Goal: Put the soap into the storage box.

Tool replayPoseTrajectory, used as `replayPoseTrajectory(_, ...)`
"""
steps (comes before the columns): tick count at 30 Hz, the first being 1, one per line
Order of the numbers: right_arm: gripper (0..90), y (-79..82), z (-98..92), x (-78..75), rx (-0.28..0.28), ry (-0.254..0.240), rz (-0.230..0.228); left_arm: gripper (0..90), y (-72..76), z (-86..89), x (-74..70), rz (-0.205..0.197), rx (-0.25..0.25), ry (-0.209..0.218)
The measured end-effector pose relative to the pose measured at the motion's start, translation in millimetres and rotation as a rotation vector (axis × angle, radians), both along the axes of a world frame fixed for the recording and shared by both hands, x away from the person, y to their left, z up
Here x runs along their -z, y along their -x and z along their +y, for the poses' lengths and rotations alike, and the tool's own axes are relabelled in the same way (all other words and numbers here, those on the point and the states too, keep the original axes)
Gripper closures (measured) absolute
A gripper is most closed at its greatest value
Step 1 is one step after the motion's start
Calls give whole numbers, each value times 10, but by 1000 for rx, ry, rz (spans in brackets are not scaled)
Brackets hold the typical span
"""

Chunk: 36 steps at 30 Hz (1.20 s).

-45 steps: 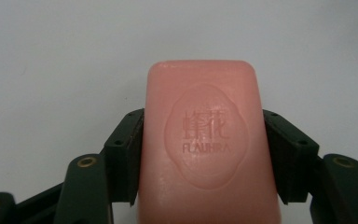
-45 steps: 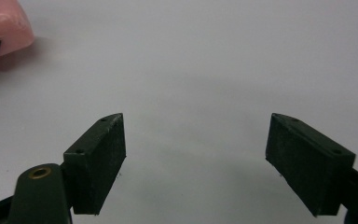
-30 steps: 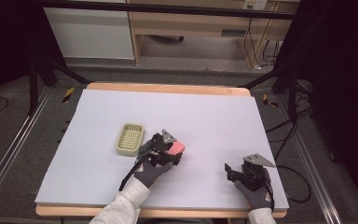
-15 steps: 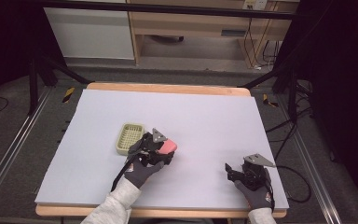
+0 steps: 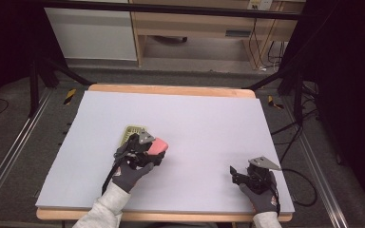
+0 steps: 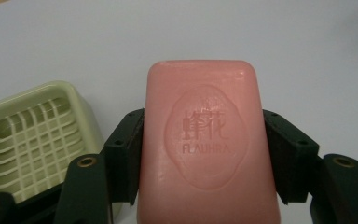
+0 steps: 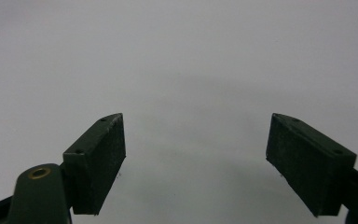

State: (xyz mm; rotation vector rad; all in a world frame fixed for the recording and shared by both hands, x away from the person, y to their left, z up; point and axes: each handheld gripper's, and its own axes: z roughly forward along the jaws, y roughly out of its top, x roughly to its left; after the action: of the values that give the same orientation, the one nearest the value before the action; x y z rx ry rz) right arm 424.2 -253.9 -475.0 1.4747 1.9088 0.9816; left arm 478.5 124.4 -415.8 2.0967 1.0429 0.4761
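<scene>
my left gripper [image 6: 204, 154] clamps the pink soap bar [image 6: 207, 140] (beside the green soap dish [image 6: 32, 140]); my right gripper [image 7: 196, 158] sits empty, jaws apart.

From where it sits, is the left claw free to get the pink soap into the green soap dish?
Probably yes. The left claw is clamped on the soap, and the soap dish sits open-topped right beside it, with nothing between them.
</scene>
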Motion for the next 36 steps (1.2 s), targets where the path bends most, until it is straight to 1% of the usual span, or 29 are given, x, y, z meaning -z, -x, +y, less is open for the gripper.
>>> replayPoseTrajectory(1,198,0,0,0,0,0,0,371,0,0,0,0,0,0)
replayPoseTrajectory(2,197,0,2,0,0,1,0,371,-6,49,-19,-2,-11,10)
replayPoseTrajectory(5,198,1,6,0,1,0,1,371,-13,94,-39,-6,-20,22)
replayPoseTrajectory(6,198,0,11,0,1,0,1,371,-21,138,-57,-10,-32,27)
replayPoseTrajectory(7,198,0,11,0,1,0,1,371,-21,138,-57,-10,-32,27)
replayPoseTrajectory(8,198,1,13,-1,-1,-4,2,371,-34,184,-71,-12,-44,34)
replayPoseTrajectory(9,198,1,13,-1,-1,-4,2,371,-34,184,-71,-12,-44,34)
replayPoseTrajectory(13,198,1,15,-3,-7,-3,1,371,-65,291,-93,-15,-71,47)
replayPoseTrajectory(14,198,1,15,-3,-7,-3,1,371,-65,291,-93,-15,-71,47)
replayPoseTrajectory(15,198,1,15,-4,-8,-2,0,370,-79,337,-97,-15,-79,42)
replayPoseTrajectory(18,198,2,15,-6,-9,-2,-1,371,-97,391,-97,-14,-96,48)
replayPoseTrajectory(21,198,1,17,-5,-7,-1,1,371,-108,414,-100,-16,-104,51)
replayPoseTrajectory(22,197,-4,13,1,-9,12,-4,370,-120,433,-105,-16,-107,52)
replayPoseTrajectory(29,198,-5,15,0,-10,11,-4,371,-159,481,-102,-17,-124,56)
replayPoseTrajectory(33,198,-3,19,-2,-11,3,1,371,-198,548,-99,-21,-153,65)
replayPoseTrajectory(34,198,-3,20,-4,-12,1,1,370,-198,548,-99,-21,-153,65)
replayPoseTrajectory(35,198,-4,21,-4,-12,1,1,371,-218,575,-91,-24,-167,61)
replayPoseTrajectory(36,198,-6,22,-1,-13,5,-2,371,-228,586,-81,-25,-170,55)
